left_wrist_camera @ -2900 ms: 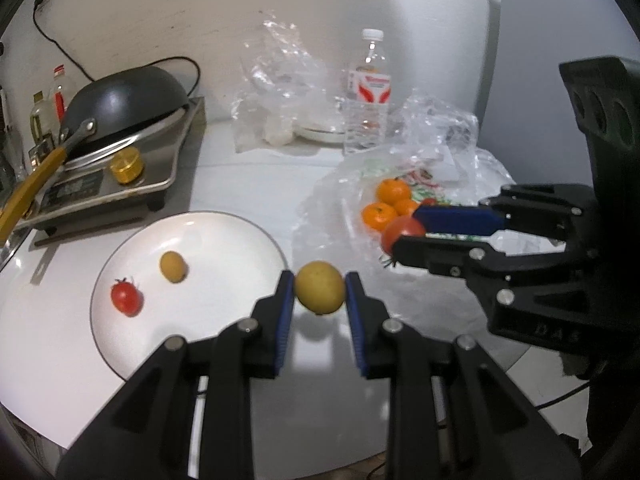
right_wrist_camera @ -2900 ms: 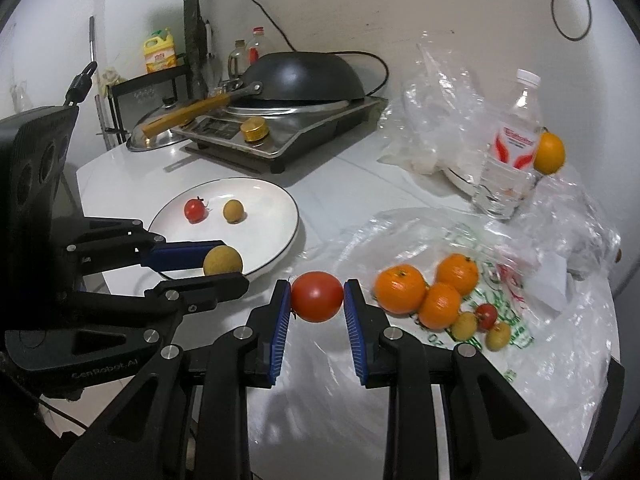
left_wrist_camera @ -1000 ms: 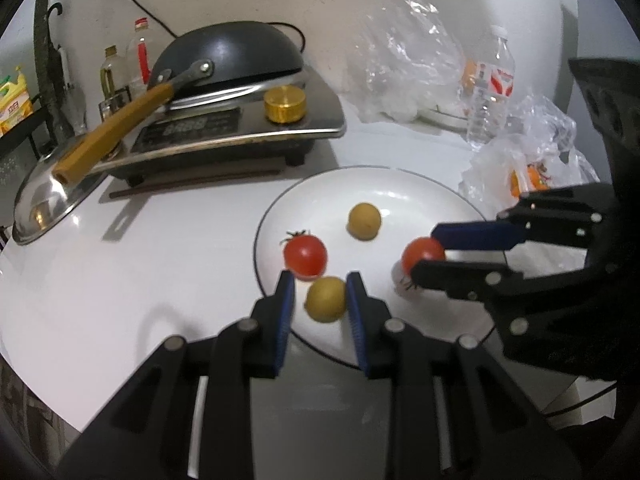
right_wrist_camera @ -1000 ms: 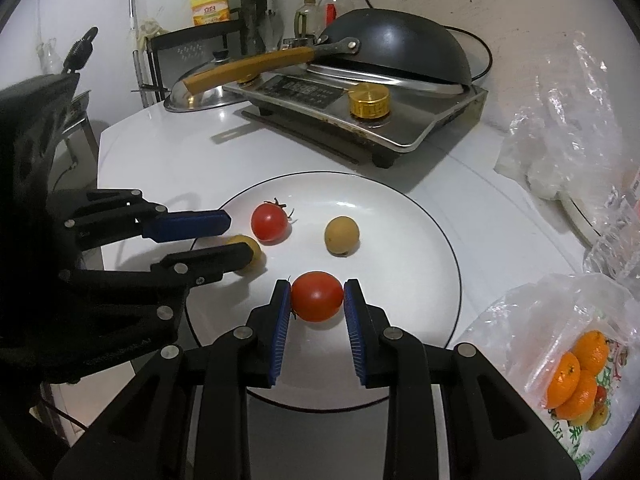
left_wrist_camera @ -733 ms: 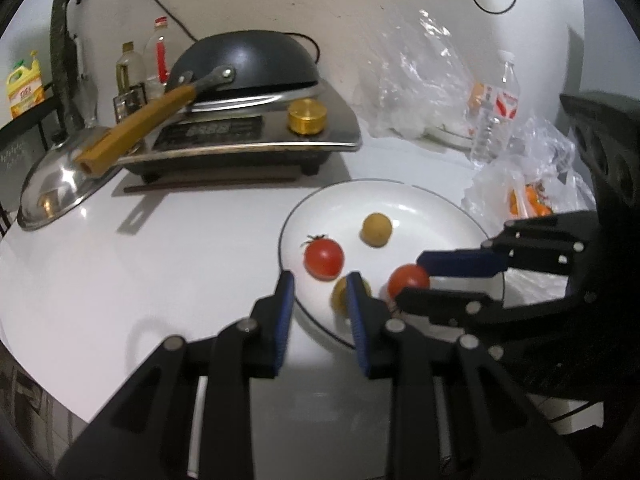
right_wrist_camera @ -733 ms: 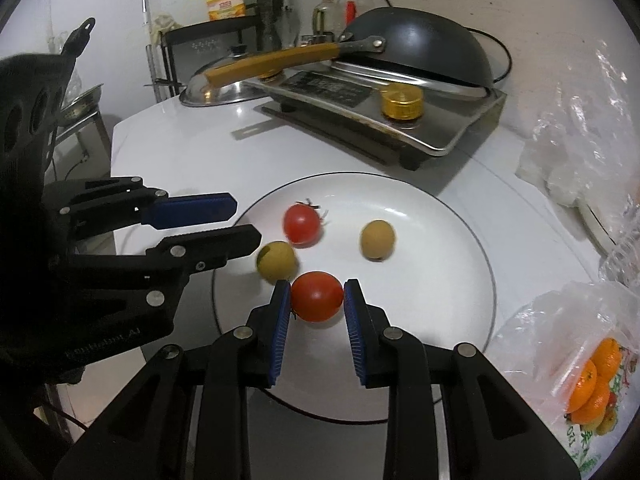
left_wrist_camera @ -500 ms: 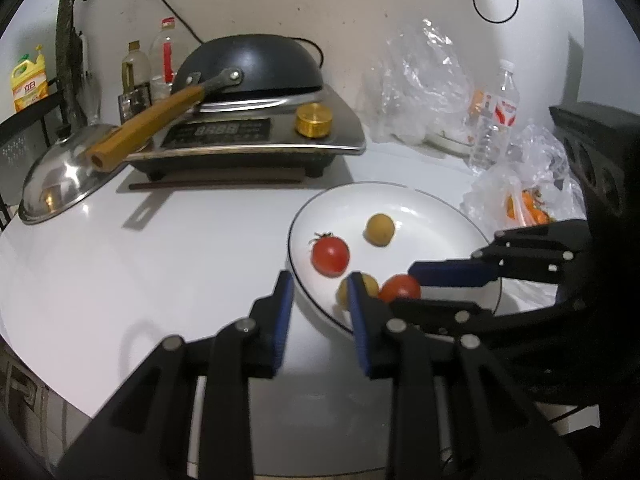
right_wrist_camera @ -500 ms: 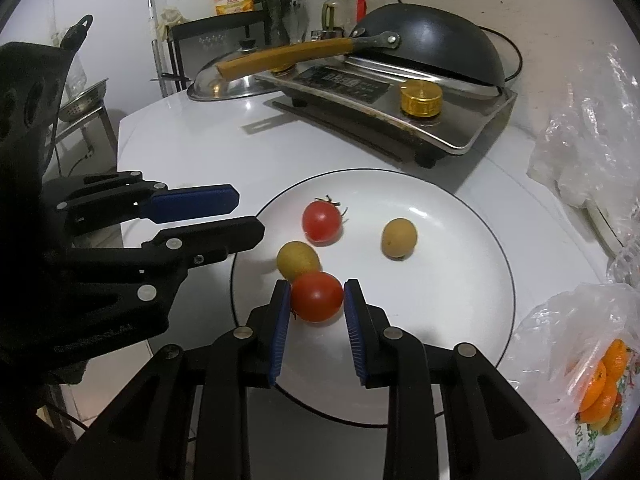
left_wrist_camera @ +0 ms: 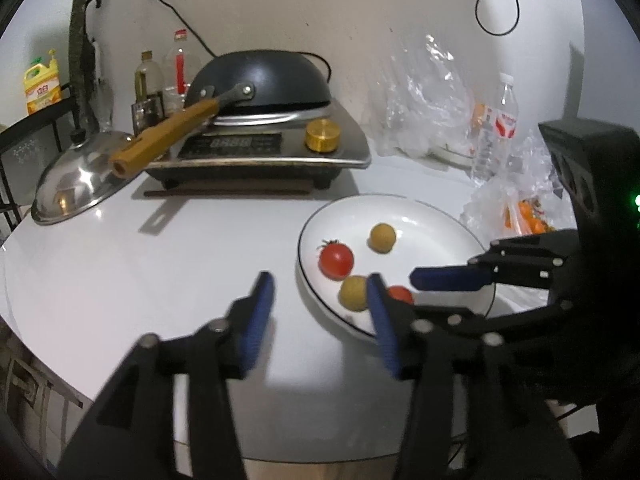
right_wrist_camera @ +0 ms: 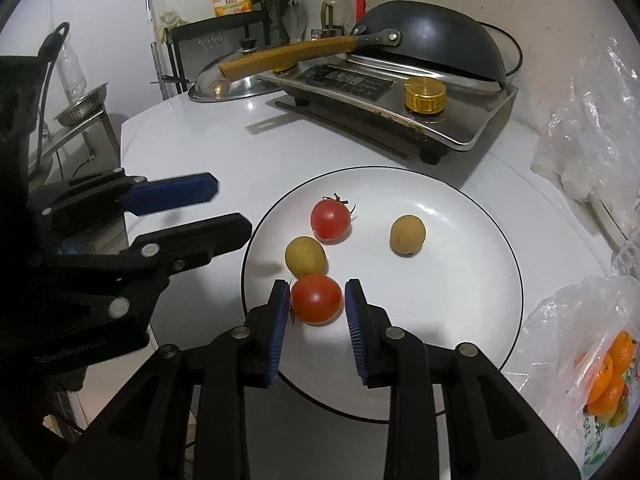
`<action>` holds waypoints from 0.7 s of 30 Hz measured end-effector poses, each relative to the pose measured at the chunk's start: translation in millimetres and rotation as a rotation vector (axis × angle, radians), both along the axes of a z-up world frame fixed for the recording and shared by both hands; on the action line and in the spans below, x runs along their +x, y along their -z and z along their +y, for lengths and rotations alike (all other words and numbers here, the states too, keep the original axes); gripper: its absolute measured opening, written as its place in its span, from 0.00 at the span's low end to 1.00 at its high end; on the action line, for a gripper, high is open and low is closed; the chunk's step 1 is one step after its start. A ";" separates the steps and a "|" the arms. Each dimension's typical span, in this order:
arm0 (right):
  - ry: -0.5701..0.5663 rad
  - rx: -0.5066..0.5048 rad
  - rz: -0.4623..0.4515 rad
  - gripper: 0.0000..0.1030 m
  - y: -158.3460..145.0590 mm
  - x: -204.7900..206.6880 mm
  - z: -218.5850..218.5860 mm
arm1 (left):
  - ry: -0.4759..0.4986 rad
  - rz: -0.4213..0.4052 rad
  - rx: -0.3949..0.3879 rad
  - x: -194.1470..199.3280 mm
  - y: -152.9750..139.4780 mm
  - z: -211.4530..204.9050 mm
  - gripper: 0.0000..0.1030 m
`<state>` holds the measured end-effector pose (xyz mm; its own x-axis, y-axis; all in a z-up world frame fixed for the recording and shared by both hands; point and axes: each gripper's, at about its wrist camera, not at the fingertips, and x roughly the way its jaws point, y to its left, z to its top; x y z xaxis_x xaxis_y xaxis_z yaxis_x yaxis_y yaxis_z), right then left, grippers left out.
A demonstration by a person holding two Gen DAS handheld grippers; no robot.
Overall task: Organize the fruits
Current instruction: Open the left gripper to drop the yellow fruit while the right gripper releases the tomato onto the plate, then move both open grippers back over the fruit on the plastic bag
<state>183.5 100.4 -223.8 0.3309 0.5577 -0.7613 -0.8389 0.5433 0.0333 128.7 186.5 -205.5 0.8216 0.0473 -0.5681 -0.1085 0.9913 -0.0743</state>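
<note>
On the white plate (right_wrist_camera: 460, 280) lie a stemmed tomato (right_wrist_camera: 330, 220), a brownish round fruit (right_wrist_camera: 407, 235), a yellow fruit (right_wrist_camera: 305, 255) and a larger tomato (right_wrist_camera: 316, 298). My right gripper (right_wrist_camera: 316, 308) straddles the larger tomato; its jaws are opening, a thin gap shows at the right pad, and the tomato rests on the plate. My left gripper (left_wrist_camera: 320, 300) hangs left of the plate (left_wrist_camera: 432, 232), jaws opening, with nothing held. The yellow fruit (left_wrist_camera: 354, 293) lies free on the plate, beyond that gripper's right finger.
An induction cooker with an upturned wok (right_wrist_camera: 420, 48) stands behind the plate, a steel lid (left_wrist_camera: 76, 184) to its left. A plastic bag with oranges (right_wrist_camera: 600, 360) lies at the right, with a water bottle (left_wrist_camera: 496, 132) and more bags behind. The round table's edge runs close in front.
The left gripper let the yellow fruit go on the plate, drew back to the left and spread its jaws. The right gripper's jaws parted slightly around the tomato, which is set down on the plate.
</note>
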 end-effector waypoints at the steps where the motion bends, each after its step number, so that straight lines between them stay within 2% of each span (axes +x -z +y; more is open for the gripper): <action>1: 0.000 0.005 0.000 0.37 -1.4 -0.2 -2.1 | -0.003 -0.002 0.001 -1.0 -1.2 -0.1 0.49; 8: 0.013 0.034 -0.023 0.43 -14.3 -4.3 -19.8 | -0.020 -0.013 0.005 -5.8 -9.5 -7.9 0.49; 21: 0.093 0.074 -0.080 0.43 -41.5 -9.5 -79.7 | 0.025 -0.045 0.017 -7.6 -30.1 -48.2 0.50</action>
